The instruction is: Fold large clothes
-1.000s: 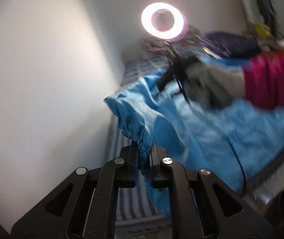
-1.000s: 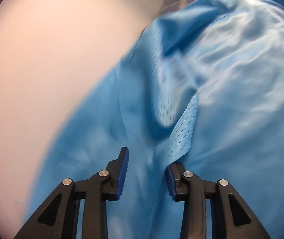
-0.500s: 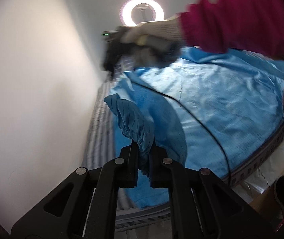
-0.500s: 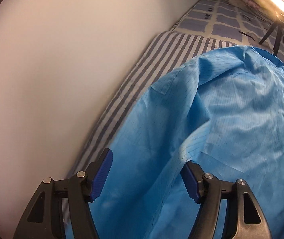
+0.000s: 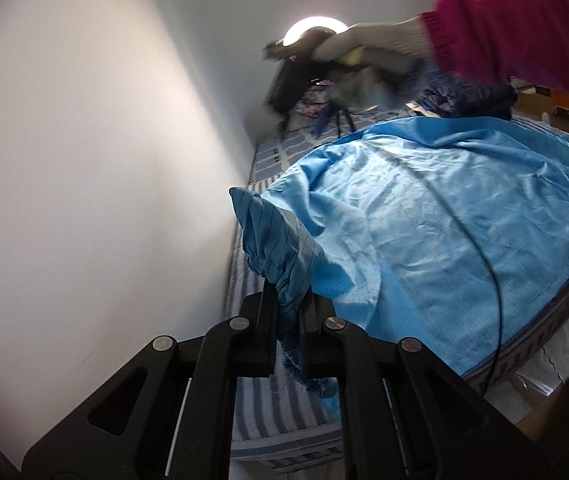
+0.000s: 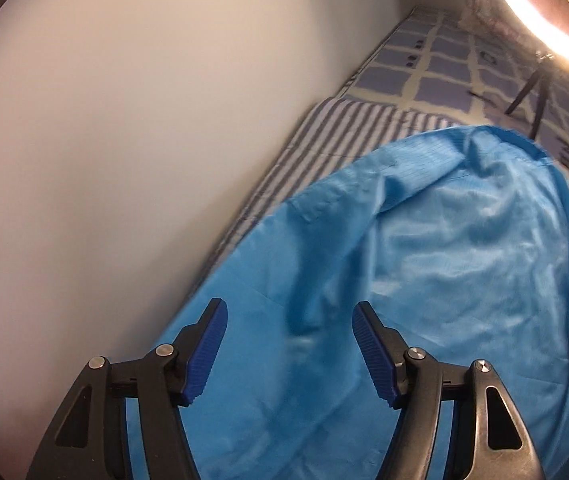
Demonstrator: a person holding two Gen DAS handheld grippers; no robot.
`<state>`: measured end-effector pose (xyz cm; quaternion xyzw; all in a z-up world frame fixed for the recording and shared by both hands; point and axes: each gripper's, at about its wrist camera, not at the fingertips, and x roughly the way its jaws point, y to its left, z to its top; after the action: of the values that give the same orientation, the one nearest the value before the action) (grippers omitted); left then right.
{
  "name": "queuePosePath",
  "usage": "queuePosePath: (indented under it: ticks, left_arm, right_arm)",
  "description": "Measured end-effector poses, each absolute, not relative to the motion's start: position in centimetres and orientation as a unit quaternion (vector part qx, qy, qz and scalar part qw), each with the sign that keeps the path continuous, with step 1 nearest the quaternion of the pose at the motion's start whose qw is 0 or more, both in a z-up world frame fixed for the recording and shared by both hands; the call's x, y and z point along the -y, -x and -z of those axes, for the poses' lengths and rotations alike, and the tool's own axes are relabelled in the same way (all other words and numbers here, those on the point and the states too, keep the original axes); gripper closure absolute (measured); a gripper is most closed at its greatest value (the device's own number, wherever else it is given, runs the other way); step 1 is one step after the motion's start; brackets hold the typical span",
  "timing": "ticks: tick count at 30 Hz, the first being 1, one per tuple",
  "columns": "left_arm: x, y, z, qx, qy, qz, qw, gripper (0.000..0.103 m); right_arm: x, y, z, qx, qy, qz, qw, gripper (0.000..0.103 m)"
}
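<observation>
1. My left gripper [image 5: 289,304] is clamped on a gathered cuff of the blue garment [image 5: 444,240], lifting it just off the striped bed [image 6: 324,136].
2. My right gripper [image 6: 288,344] has just been opening; its jaws stand wide above the cloth with nothing between them.
3. The garment lies spread and rumpled beside the wall (no tidy fold shows), so I judge most of the folding remains.

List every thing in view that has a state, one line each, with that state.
left gripper: shut on the gathered cuff of the blue garment.
right gripper: open, nothing between its pads, above the cloth.
blue garment: spread rumpled on the striped bed, not folded.
ring light: on.
</observation>
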<state>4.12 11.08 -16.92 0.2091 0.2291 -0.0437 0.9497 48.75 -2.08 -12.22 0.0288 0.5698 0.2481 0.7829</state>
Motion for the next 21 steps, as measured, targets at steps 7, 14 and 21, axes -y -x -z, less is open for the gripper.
queuePosePath:
  ticks: [7,14,21]
  left_arm:
    - [-9.6,-3.7,18.0,-0.244,-0.227,0.069,0.94,0.098]
    - [-9.1,-3.7,18.4,-0.253,-0.239,0.069,0.935,0.098]
    - [-8.8,-3.3,17.8,-0.245,-0.25,0.066,0.935,0.098]
  right_arm:
    - [-4.3,-51.9,17.2,-0.599,-0.038,-0.227,0.767,0.035]
    - [-7.4,-53.1,19.8,-0.605,-0.003,-0.216,0.766,0.103]
    - [-1.4,-51.9,15.6,-0.552,-0.034,-0.219,0.804,0.103]
